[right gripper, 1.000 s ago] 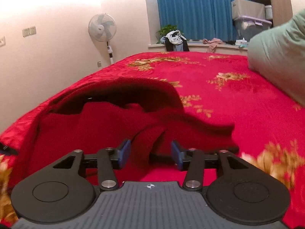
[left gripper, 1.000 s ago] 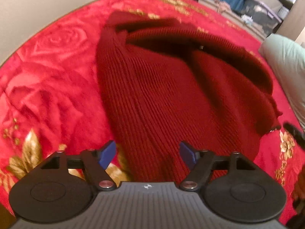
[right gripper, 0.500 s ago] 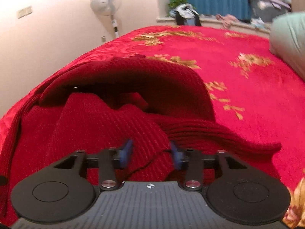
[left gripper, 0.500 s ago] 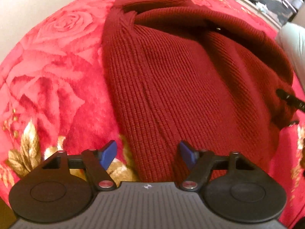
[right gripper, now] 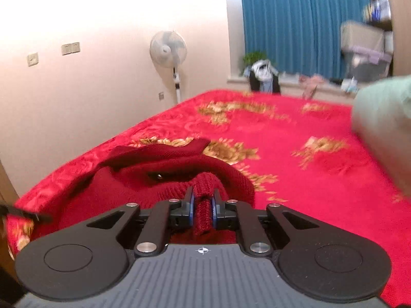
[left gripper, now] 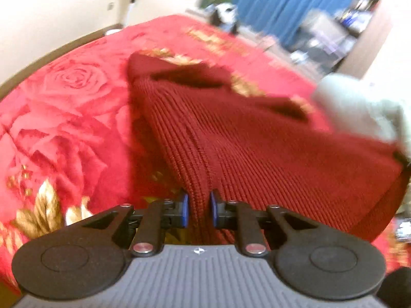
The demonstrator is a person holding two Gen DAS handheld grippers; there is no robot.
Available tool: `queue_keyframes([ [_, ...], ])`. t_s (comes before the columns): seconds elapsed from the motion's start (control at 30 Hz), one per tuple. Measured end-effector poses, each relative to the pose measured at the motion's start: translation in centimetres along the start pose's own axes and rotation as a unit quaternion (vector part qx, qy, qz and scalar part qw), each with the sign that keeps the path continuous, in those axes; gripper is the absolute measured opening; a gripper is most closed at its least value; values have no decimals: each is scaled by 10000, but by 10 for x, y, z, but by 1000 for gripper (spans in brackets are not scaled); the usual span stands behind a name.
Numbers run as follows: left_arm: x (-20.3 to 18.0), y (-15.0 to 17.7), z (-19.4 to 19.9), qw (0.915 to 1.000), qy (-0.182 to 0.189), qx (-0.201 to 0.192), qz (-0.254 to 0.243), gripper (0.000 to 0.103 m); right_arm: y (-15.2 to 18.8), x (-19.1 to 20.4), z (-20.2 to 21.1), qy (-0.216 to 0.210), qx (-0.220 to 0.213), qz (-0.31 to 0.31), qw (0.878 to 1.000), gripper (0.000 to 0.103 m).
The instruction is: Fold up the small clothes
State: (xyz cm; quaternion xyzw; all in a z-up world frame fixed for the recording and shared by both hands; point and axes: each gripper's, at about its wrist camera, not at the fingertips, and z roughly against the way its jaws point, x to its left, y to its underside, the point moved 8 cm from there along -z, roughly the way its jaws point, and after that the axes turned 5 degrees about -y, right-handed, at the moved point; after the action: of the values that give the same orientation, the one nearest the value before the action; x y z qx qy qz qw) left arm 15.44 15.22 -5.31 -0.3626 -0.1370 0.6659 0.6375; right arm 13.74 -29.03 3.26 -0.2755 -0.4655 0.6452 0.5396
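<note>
— Bedroom with a blue curtain [right gripper: 303,23] at the back, was it? Where was the garment?

— Yes. The dark red knitted sweater [left gripper: 257,148] lay on the bed [right gripper: 295,154], on its red floral cover, near the edge where the person stood. Its near hem was gathered up off the cover; the far part lay bunched.

— And the tongs?

— Both pairs were closing on knit. The left tongs [left gripper: 199,206] had a ribbed fold of the hem pinched between the blue pads, nearly shut. The right tongs [right gripper: 203,205] were as narrow, with a thick wad of the same sweater between them.

— So which step?

— I judged it the start of a fold: two points of the near edge taken, cloth drawn taut between them. The next move would call for lifting both together, level, and carrying the edge over toward the far part without letting the heavy knit slip.

— How were the hands held?

— Side by side. The left pointed fairly steeply down at the bed, the right flatter, looking across it toward the standing fan [right gripper: 168,51] and a pale green pillow [right gripper: 382,118] at the right.
</note>
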Motion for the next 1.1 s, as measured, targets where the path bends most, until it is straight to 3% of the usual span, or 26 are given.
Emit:
queue_keyframes([
  [0.07, 8, 14, 13, 9997, 157, 182, -90, 19, 22, 11, 26, 129, 206, 248, 9994, 13],
  [0.13, 23, 27, 10, 9985, 90, 534, -86, 24, 64, 17, 23, 71, 936, 471, 9945, 17],
  [0.17, 30, 31, 7, 9977, 41, 669, -61, 25, 80, 17, 21, 136, 1092, 577, 9923, 18],
  [0.2, 38, 32, 5, 9974, -24, 724, 2, 25, 92, 13, 20, 280, 1134, 615, 9912, 18],
  [0.23, 44, 31, 4, 9972, -68, 735, 87, 27, 98, 7, 19, 338, 1102, 507, 9920, 26],
  [0.3, 51, 31, 0, 9962, -58, 805, 318, 47, 101, -8, 15, 324, 975, 2, 9947, 42],
  [0.37, 52, 30, -8, 9953, -39, 910, 344, 49, 104, -26, 3, 381, 884, -479, 9942, 45],
  [0.43, 43, 32, -16, 9946, -70, 1026, 139, 52, 112, -38, -20, 522, 984, -702, 9913, 46],
  [0.6, 12, 47, -35, 9899, -237, 1179, -756, 79, 157, -56, -64, 780, 1494, -1160, 9788, 49],
  [0.67, 4, 57, -43, 9841, -428, 1253, -1186, 79, 174, -56, -69, 735, 1669, -1294, 9747, 49],
  [0.73, 2, 64, -51, 9772, -669, 1295, -1546, 77, 180, -49, -73, 628, 1720, -1203, 9757, 47],
  [0.77, 3, 65, -53, 9743, -781, 1294, -1672, 66, 180, -43, -74, 609, 1699, -1024, 9782, 40],
  [0.8, 6, 66, -56, 9713, -908, 1292, -1777, 42, 180, -37, -75, 611, 1683, -804, 9806, 33],
  [0.83, 10, 67, -57, 9693, -1007, 1292, -1834, 30, 180, -32, -76, 590, 1662, -617, 9824, 18],
  [0.87, 16, 67, -55, 9682, -1108, 1315, -1817, 23, 178, -28, -75, 534, 1624, -541, 9838, 16],
  [0.97, 39, 62, -41, 9659, -1603, 1275, -1583, 11, 164, -25, -64, 368, 1480, -688, 9859, 15],
  [1.0, 48, 59, -37, 9602, -1960, 1182, -1601, 0, 162, -29, -59, 493, 1520, -678, 9848, 15],
  [1.03, 57, 57, -33, 9517, -2349, 1102, -1644, 0, 162, -34, -54, 616, 1574, -684, 9832, 14],
  [1.07, 64, 53, -31, 9493, -2505, 1027, -1598, 0, 162, -37, -54, 677, 1644, -717, 9814, 8],
  [1.1, 68, 49, -29, 9574, -2337, 983, -1379, 1, 166, -42, -53, 807, 1754, -730, 9785, 8],
])
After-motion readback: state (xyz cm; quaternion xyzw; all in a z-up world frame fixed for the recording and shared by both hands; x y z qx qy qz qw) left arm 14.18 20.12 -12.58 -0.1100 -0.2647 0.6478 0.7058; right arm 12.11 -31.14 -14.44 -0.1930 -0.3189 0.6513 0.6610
